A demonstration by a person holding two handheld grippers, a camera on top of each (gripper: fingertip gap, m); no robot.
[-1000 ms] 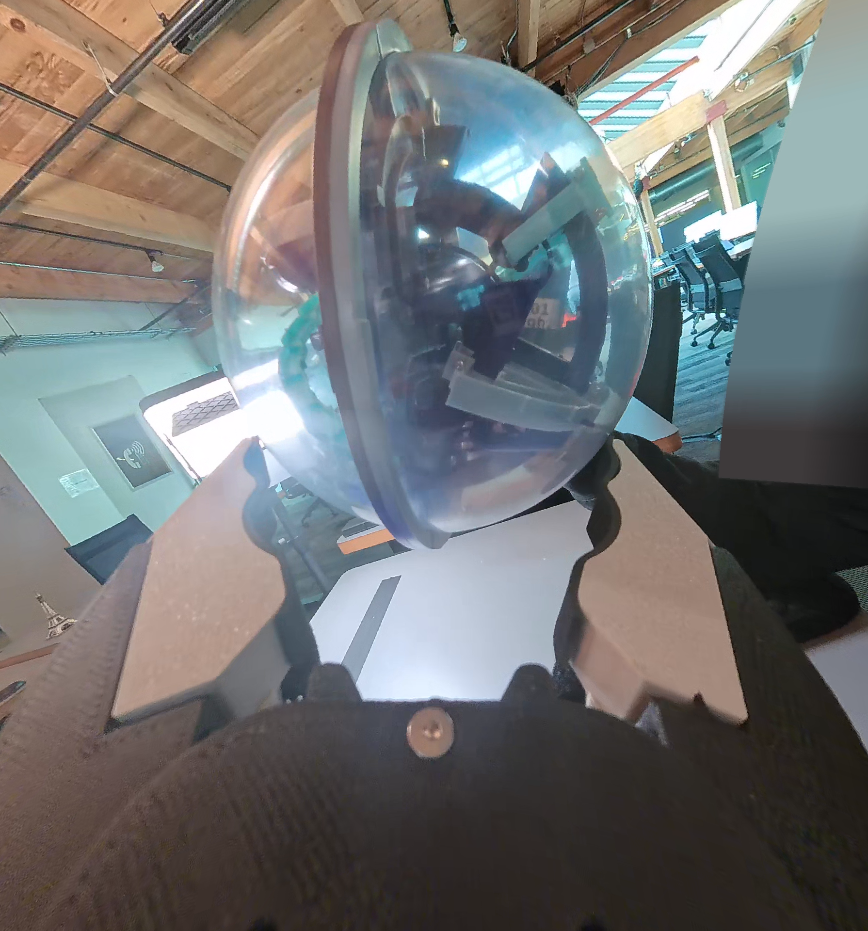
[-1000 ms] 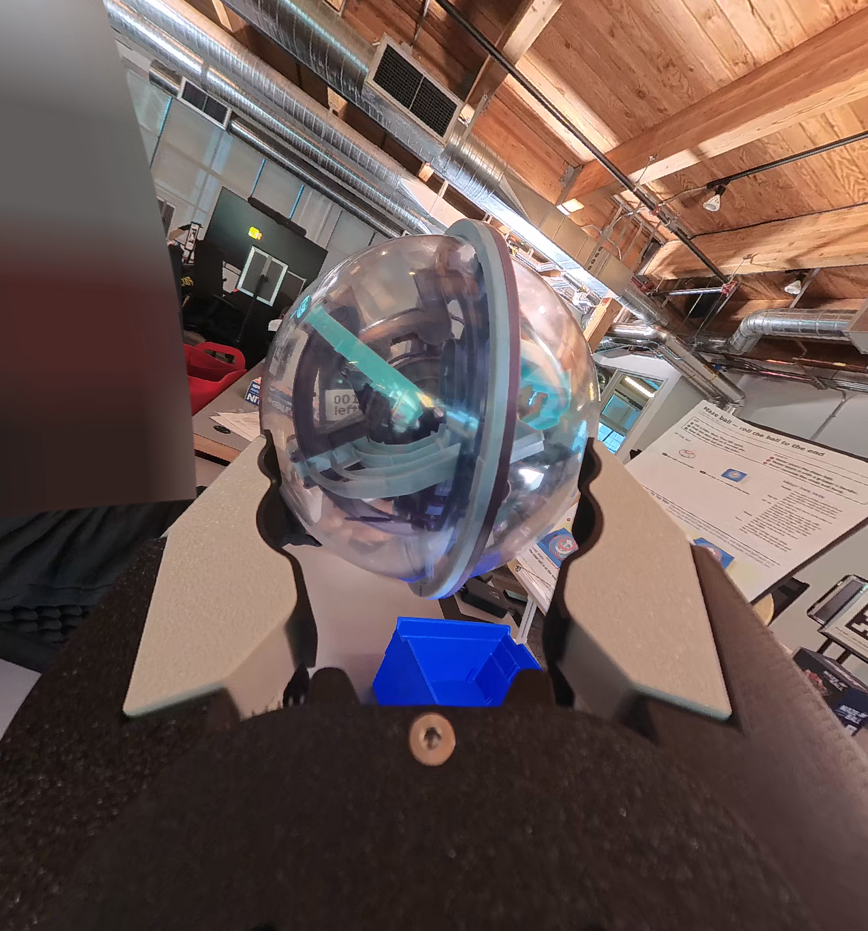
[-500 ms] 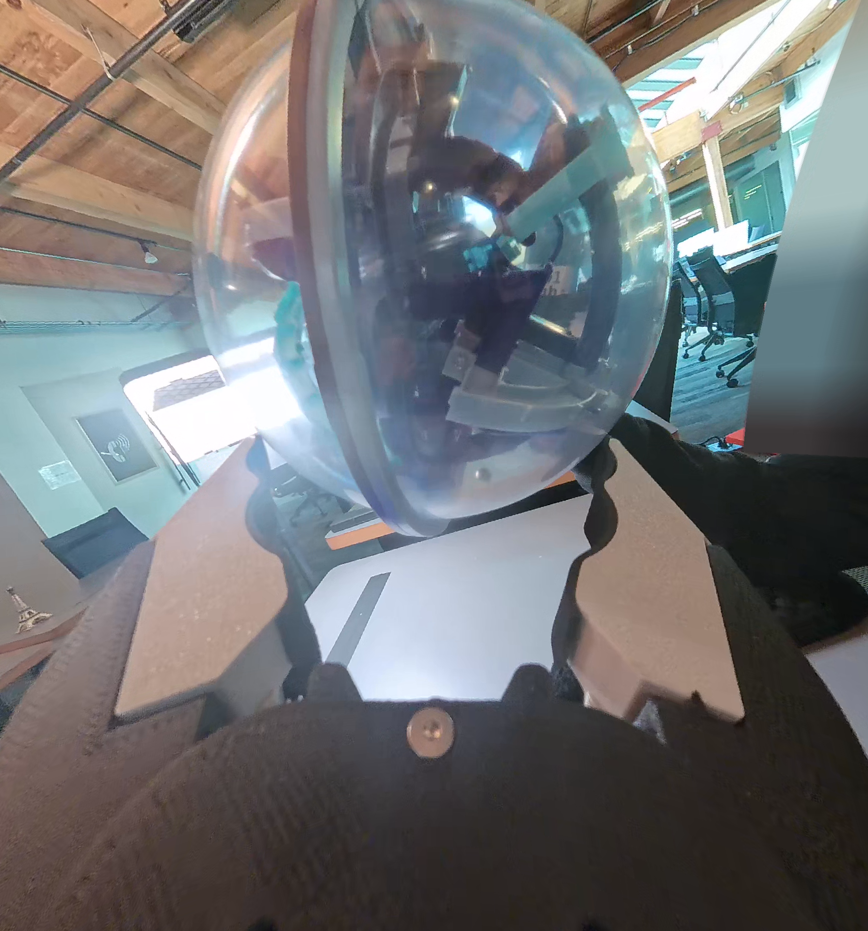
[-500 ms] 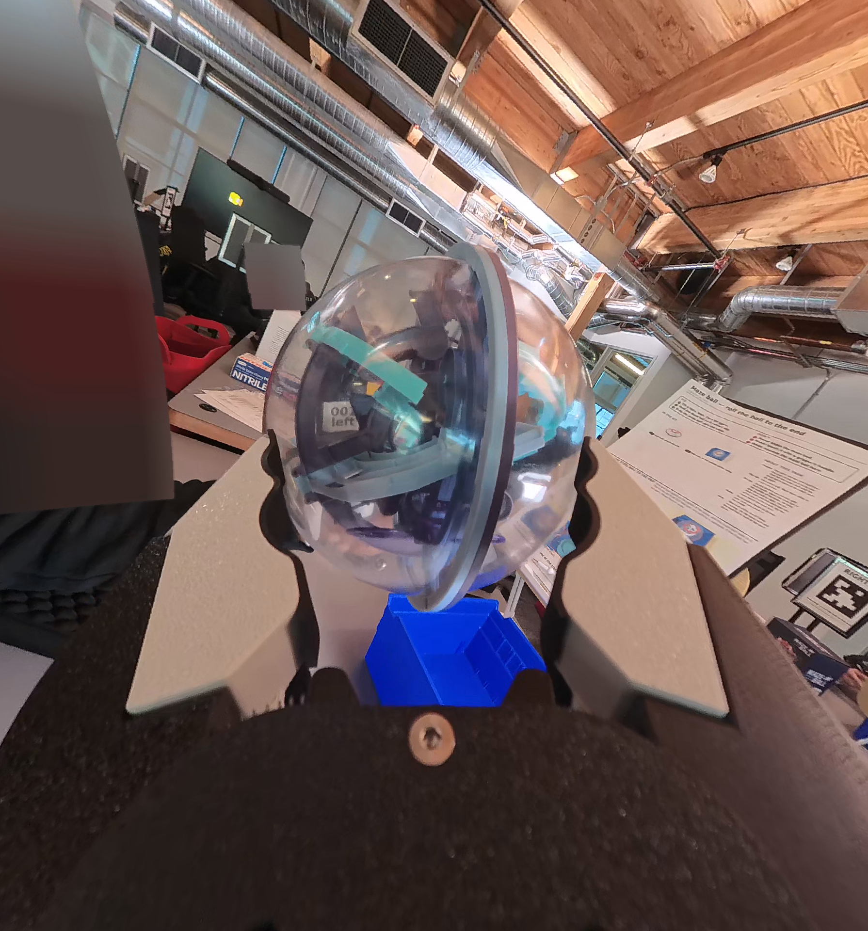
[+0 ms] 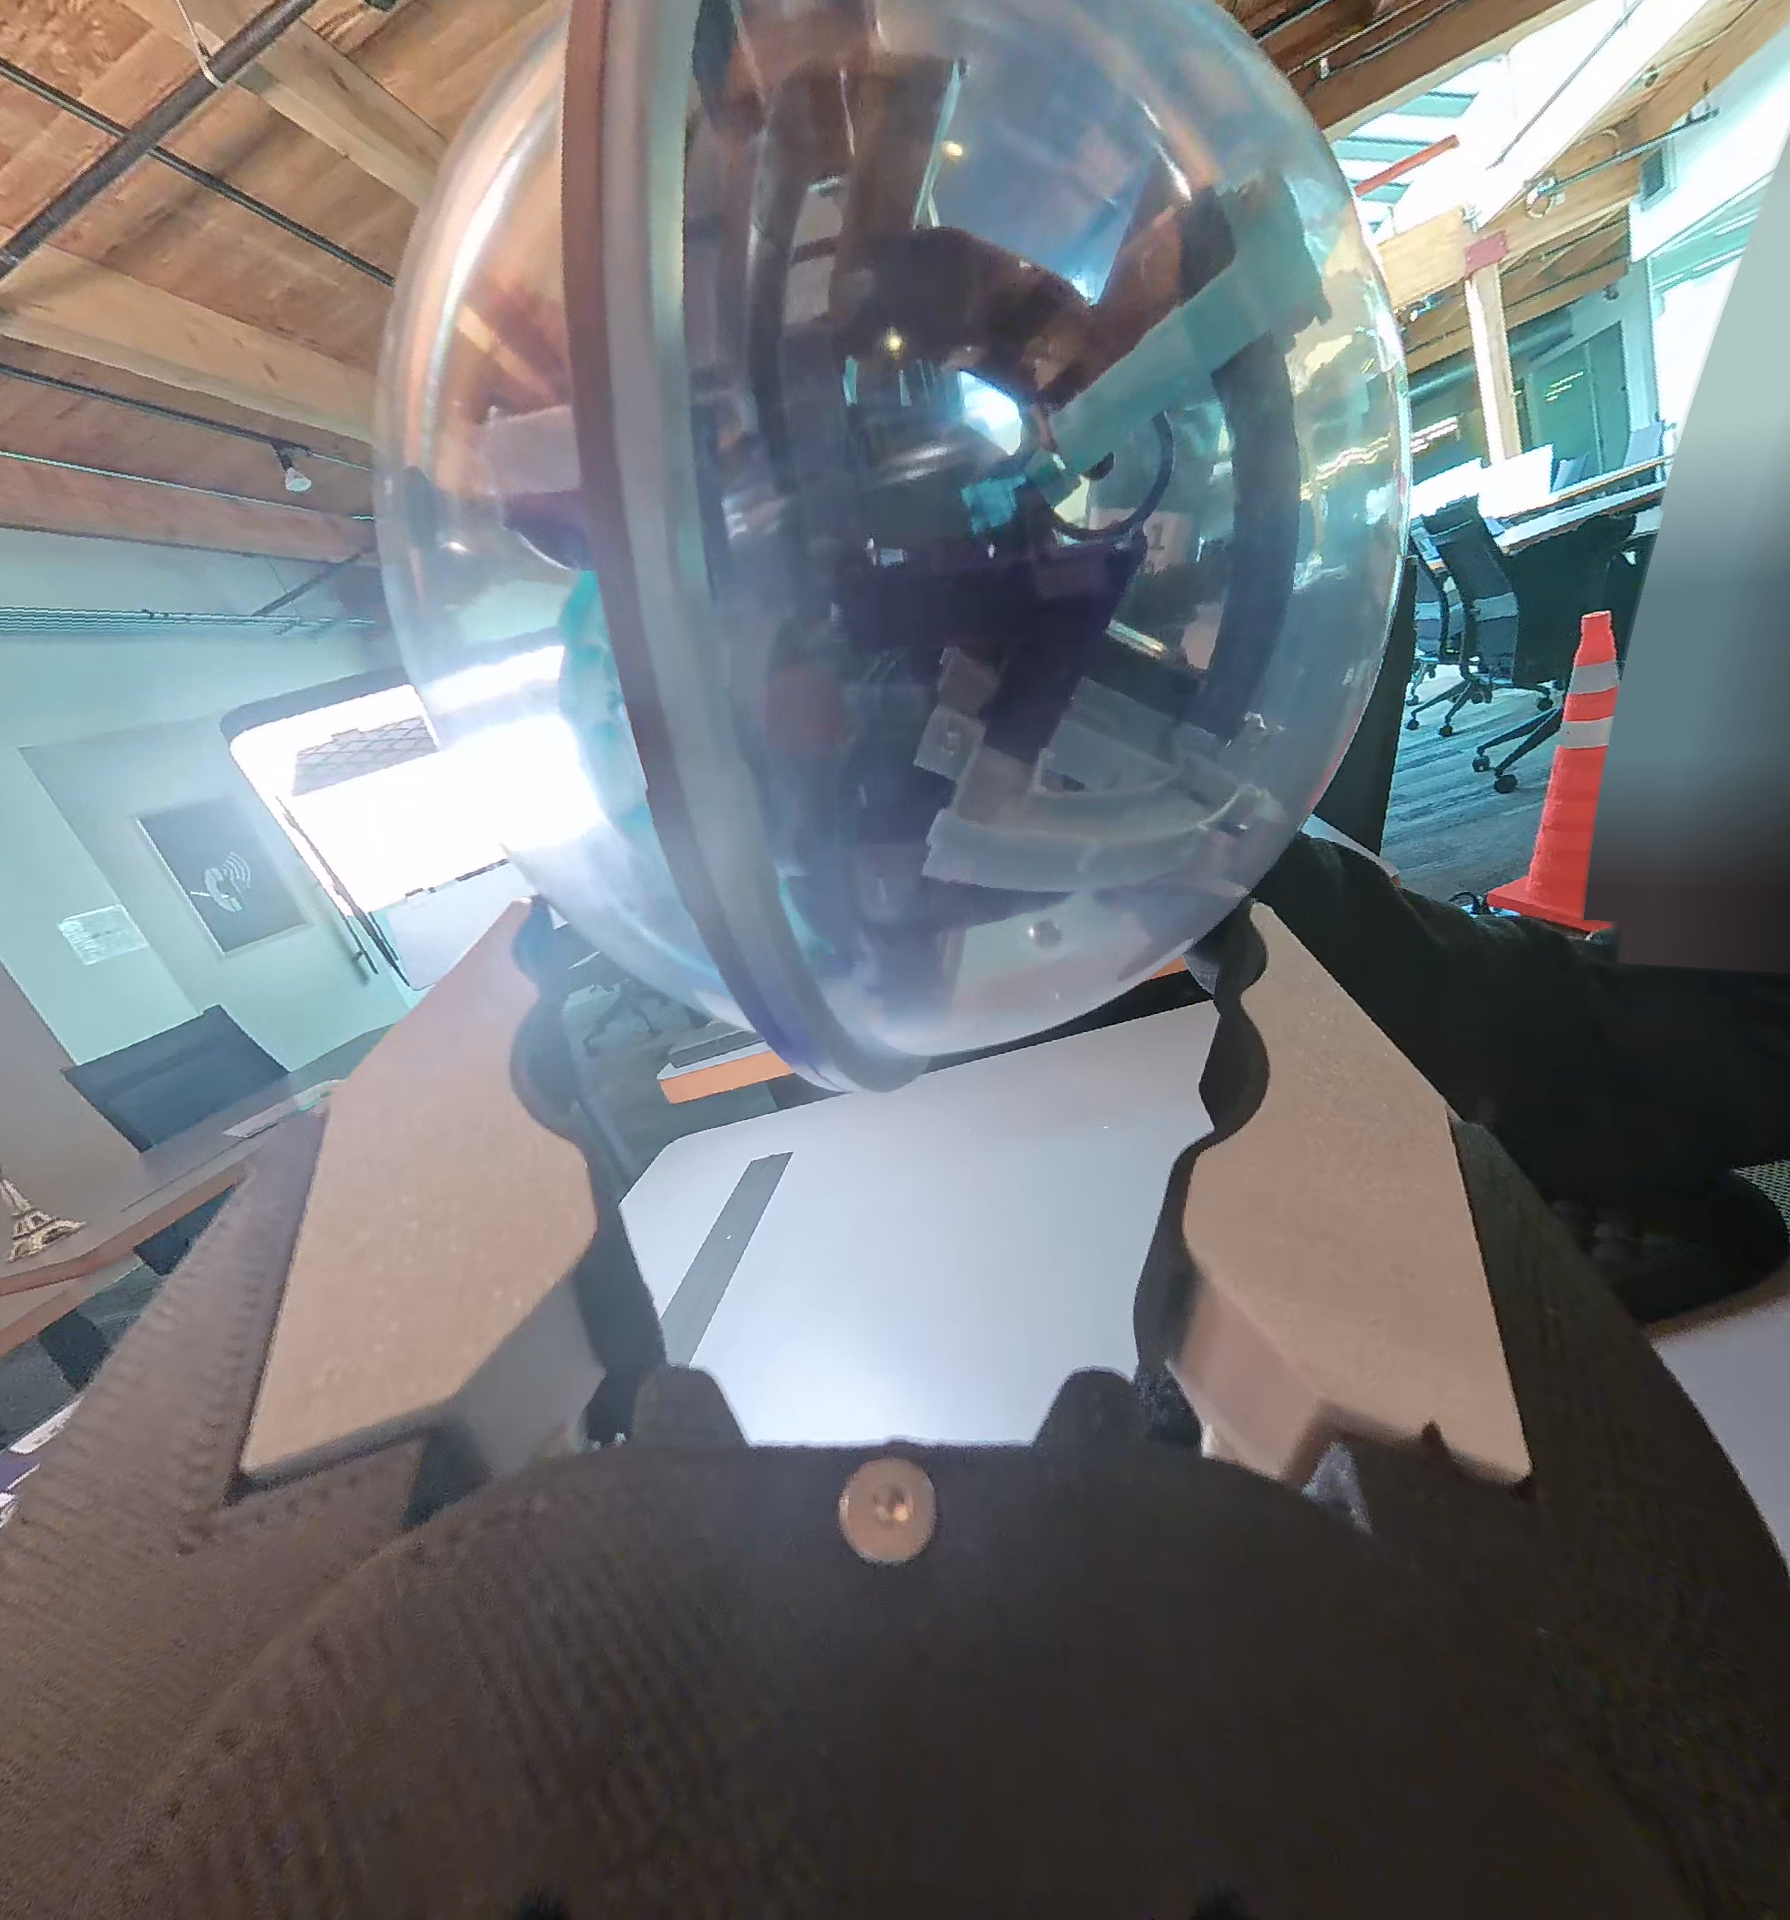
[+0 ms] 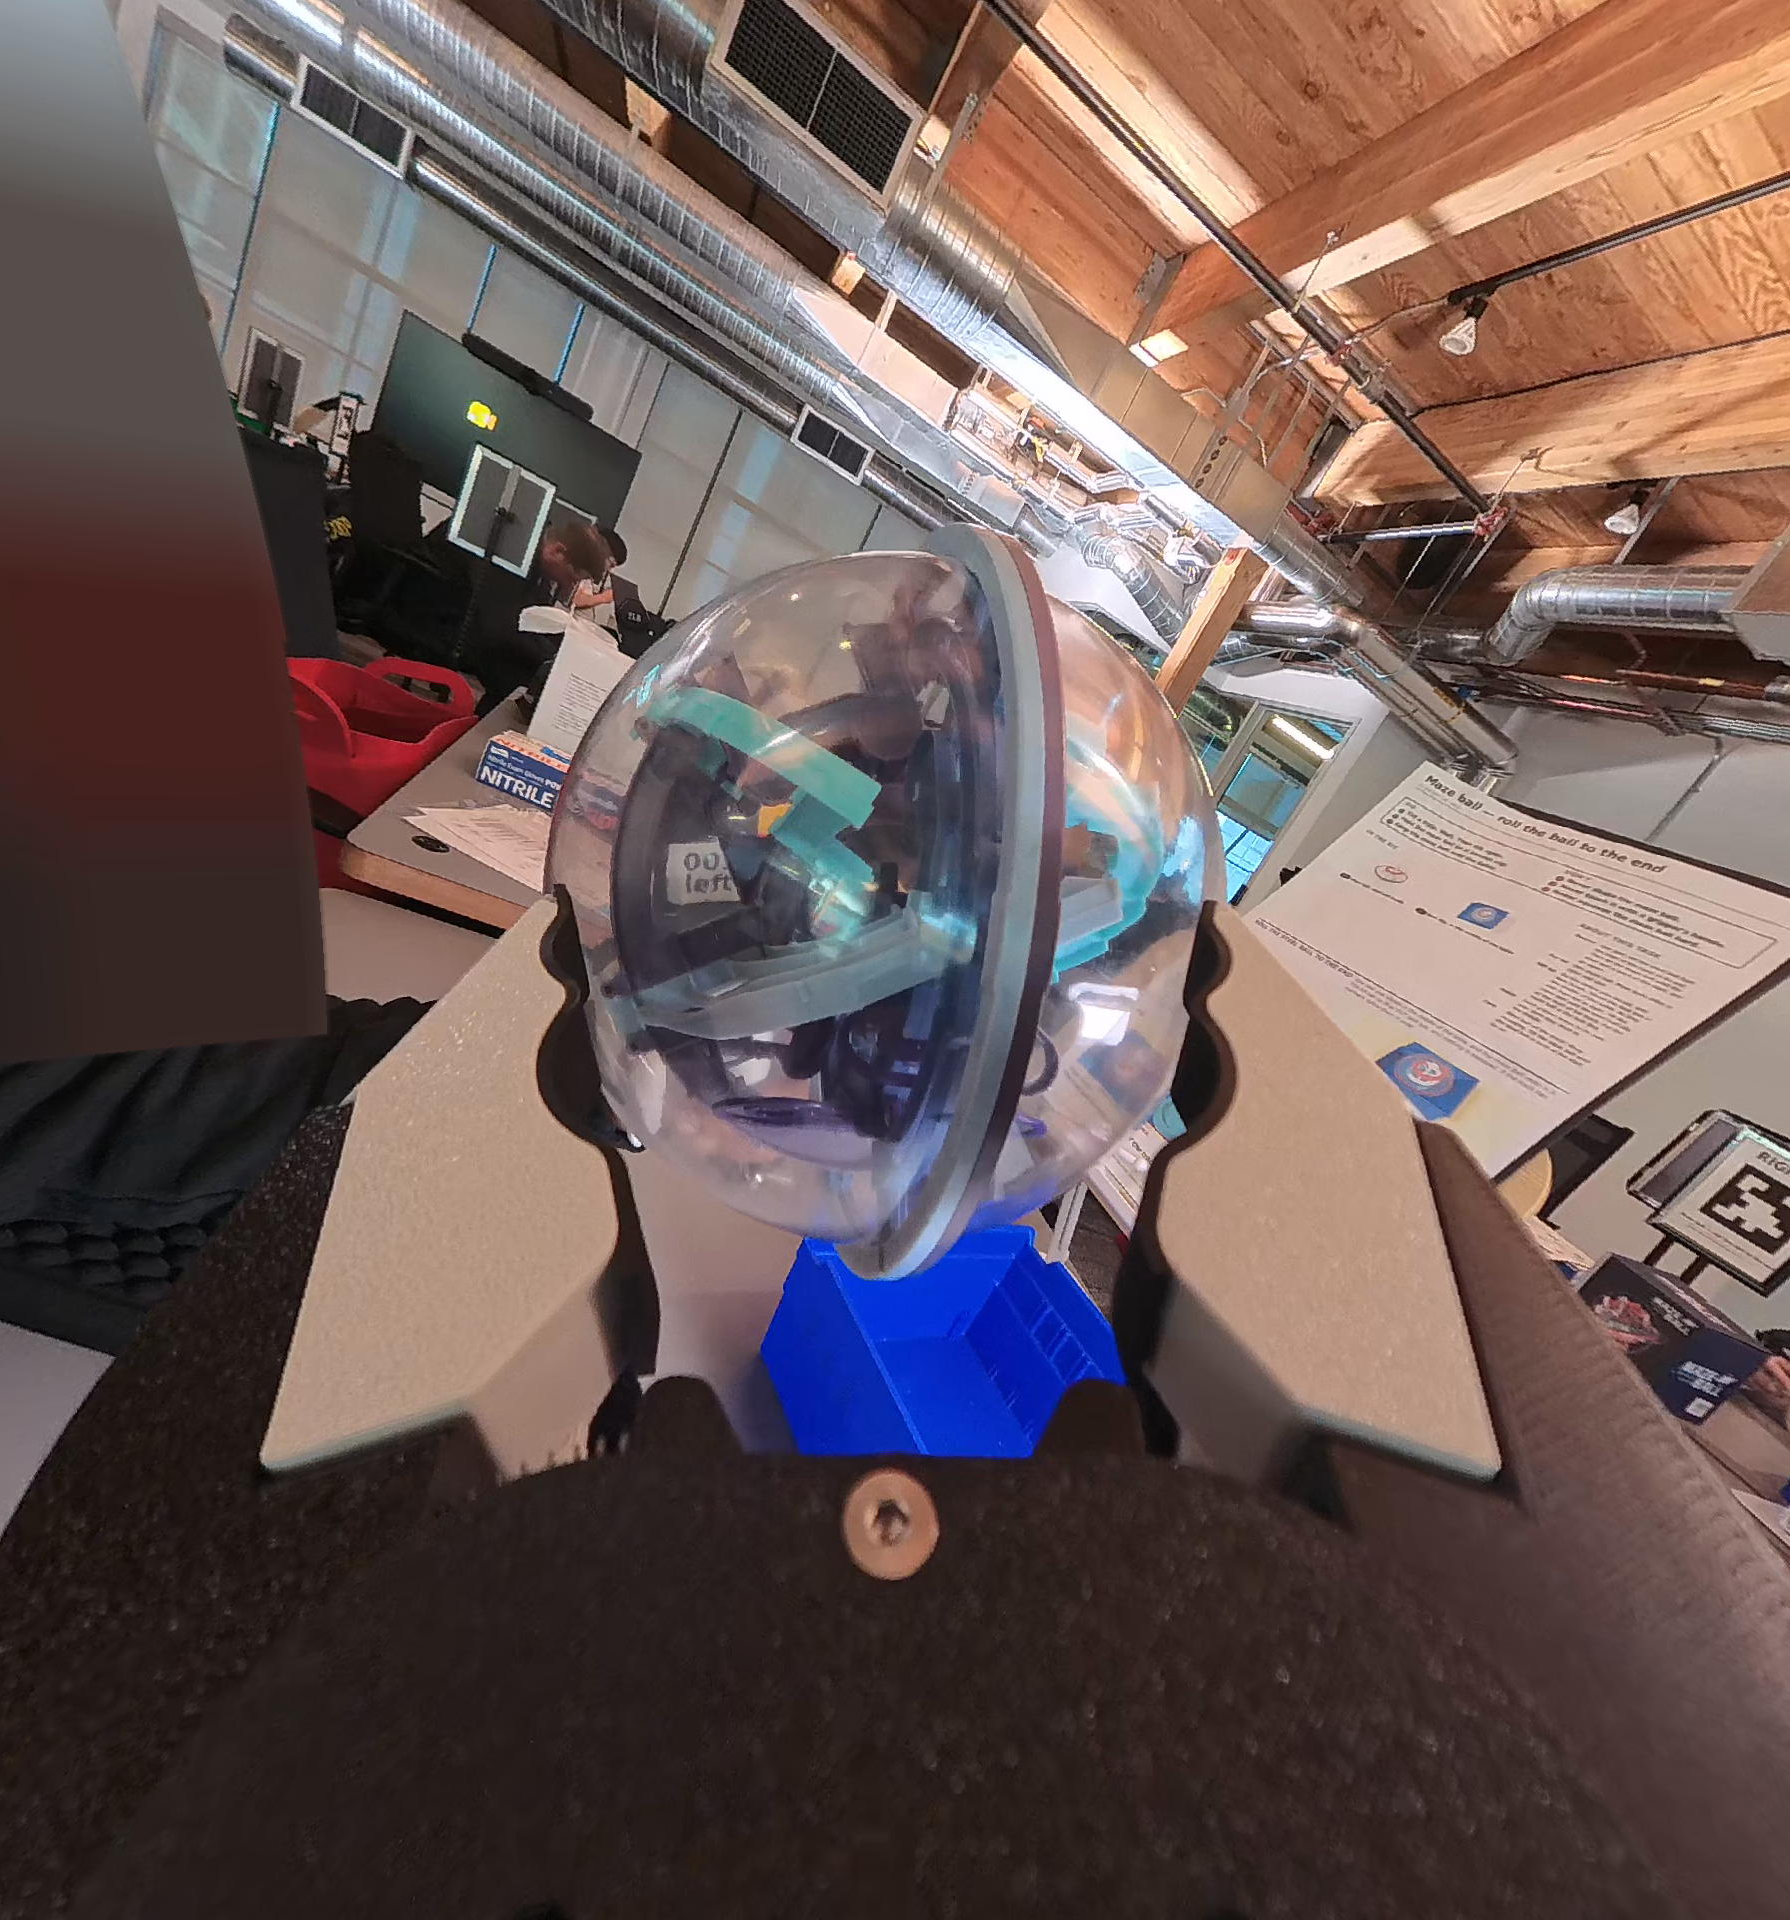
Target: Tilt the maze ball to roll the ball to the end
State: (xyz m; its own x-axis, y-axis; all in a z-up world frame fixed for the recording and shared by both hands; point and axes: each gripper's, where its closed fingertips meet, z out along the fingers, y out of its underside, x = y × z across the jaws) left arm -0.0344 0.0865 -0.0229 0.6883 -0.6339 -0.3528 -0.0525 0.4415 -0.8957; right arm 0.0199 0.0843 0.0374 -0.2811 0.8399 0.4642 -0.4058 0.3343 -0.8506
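Clear hard plastic makes up the maze ball (image 6: 870, 935), a see-through globe with teal and grey tracks inside and a flat rim running round its middle. By the look of it, it is light and stiff, but smooth and rounded, so it would likely slip under a pinch that sits off-centre; the safest hold seems to be across its widest part, on the two domes either side of the rim. It is held up in the air above the bench (image 5: 922, 1247), well clear of the blue bin (image 6: 932, 1361) below it. The right gripper (image 6: 886, 966) has its fingers (image 6: 475, 1122) spread wide and clamped on the globe, one pad pressed against each dome, with the rim standing tilted between them. The left gripper (image 5: 886, 966) meets the globe from the other side: its fingers (image 5: 1317, 1143) are also spread wide and cradle the lower curve, the right-hand tip touching the shell beside a dark sleeve (image 5: 1493, 1018), the left-hand tip tight against the bright, washed-out side, where contact is harder to read. The small ball inside cannot be made out.
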